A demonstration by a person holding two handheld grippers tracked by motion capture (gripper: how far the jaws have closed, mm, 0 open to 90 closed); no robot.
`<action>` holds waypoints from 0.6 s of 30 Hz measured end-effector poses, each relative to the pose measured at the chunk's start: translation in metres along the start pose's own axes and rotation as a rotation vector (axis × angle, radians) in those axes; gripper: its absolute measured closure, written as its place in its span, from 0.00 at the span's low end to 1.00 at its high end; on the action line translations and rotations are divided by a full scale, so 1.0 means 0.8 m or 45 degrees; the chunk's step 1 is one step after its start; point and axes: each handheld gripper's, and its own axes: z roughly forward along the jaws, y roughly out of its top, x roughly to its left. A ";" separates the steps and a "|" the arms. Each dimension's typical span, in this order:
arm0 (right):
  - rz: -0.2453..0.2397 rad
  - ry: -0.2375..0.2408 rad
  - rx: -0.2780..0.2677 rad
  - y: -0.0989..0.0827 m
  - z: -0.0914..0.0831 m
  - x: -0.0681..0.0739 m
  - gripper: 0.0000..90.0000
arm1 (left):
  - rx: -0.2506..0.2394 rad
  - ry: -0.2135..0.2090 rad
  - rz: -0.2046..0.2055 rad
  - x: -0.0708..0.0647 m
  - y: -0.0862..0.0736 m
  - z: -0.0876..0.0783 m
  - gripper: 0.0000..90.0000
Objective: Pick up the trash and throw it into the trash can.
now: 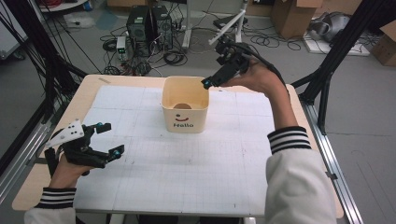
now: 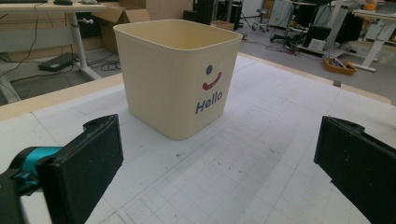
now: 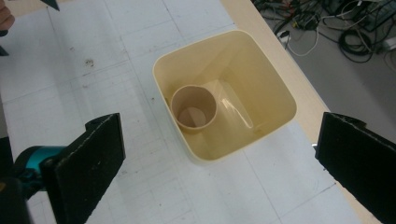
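High view: cream bin (image 1: 185,112) w/ "Hello" and a smiley on its front sits on the white gridded mat (image 1: 187,177) covering the tabletop (image 1: 86,91), approx. centre, toward the far edge. Brown cup (image 1: 182,105) lies inside the bin, at the bottom.

Right hand-held gripper (image 1: 206,84) is held up in the air over the bin's far-right corner, tilted down toward the opening; jaws spread wide, nothing between them. Right gripper view looks straight down into the bin (image 3: 224,95): cup (image 3: 194,108) stands upright, mouth up, against the bin wall on the view's left side, rest of the bin floor bare. Both black jaws stand far apart at the bottom corners of that view, well above the bin, not touching it.

Left hand-held gripper (image 1: 112,139) sits low at the near-left of the mat, well apart from the bin, pointing toward it; jaws spread, empty. Left gripper view: bin (image 2: 177,74) seen from the side, upright, printed face toward the camera, mat between it & the jaws.

Floor beyond the tabletop: PC towers (image 1: 149,23), cables, cardboard boxes (image 1: 292,14)
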 end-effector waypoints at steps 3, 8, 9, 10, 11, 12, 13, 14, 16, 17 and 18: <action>0.001 -0.001 -0.038 -0.021 -0.011 0.006 0.00 | 0.004 0.000 0.004 -0.001 0.000 0.001 0.02; 0.027 -0.016 -0.120 -0.062 -0.028 0.016 0.00 | 0.001 0.004 0.006 0.000 0.000 0.000 0.02; 0.028 -0.017 -0.137 -0.070 -0.031 0.018 0.00 | 0.001 0.005 0.006 -0.001 0.001 0.000 0.02; 0.028 -0.017 -0.151 -0.076 -0.032 0.018 0.00 | 0.002 0.006 0.005 -0.001 0.001 -0.001 0.02; 0.043 -0.028 -0.170 -0.093 -0.034 0.020 0.00 | 0.003 0.009 0.007 -0.001 0.001 -0.001 0.02; 0.043 -0.028 -0.170 -0.093 -0.034 0.020 0.00 | 0.003 0.009 0.007 -0.001 0.001 -0.001 0.02; 0.053 -0.025 -0.177 -0.099 -0.035 0.021 0.00 | 0.002 0.010 0.005 -0.001 0.000 0.000 0.02; 0.061 -0.035 -0.206 -0.116 -0.036 0.024 0.00 | 0.004 0.010 0.006 -0.001 0.000 0.000 0.02; 0.068 -0.041 -0.242 -0.131 -0.037 0.026 0.00 | 0.006 0.008 0.004 -0.002 0.000 0.001 0.02; 0.072 -0.047 -0.254 -0.138 -0.037 0.028 0.00 | 0.007 0.008 0.007 -0.002 0.000 0.001 0.02; 0.067 -0.054 -0.268 -0.145 -0.036 0.030 0.00 | 0.010 0.004 0.011 -0.002 0.000 0.001 0.02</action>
